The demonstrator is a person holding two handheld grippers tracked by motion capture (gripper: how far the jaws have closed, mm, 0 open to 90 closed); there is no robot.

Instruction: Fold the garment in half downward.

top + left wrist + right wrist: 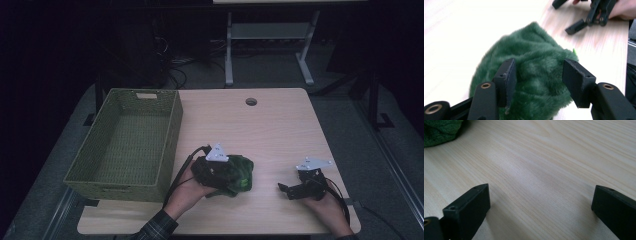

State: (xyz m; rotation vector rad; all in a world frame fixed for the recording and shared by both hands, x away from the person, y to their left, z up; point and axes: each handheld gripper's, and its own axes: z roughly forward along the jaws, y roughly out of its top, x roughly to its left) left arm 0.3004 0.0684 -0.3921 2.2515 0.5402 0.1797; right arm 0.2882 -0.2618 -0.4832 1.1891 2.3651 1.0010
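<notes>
I take the green plush cloth as my landmark; it lies bunched on the wooden table, near the front edge and a little to the right of the green woven basket.

Nearest to me, my left gripper hangs directly over the cloth. Its jaws stand partly apart, straddling the highest fold; the left pad brushes the pile while the other stands just clear of it, so nothing is clamped. My right gripper rests low over bare wood, well to the right of the cloth, with its jaws spread as wide as they go and nothing between them. In its own view the cloth shows as a green corner far off to the upper left.

As I judge it, the step in hand is getting a fresh hold on the cloth so it can go into the basket. To do that well I would lower the left gripper until both pads sink into a thick fold, then close firmly, since loose pile slips out of a shallow pinch. The right gripper could come in from the far side to gather the trailing edge.

Beyond the cloth, the basket sits to its left with its opening upward.
</notes>
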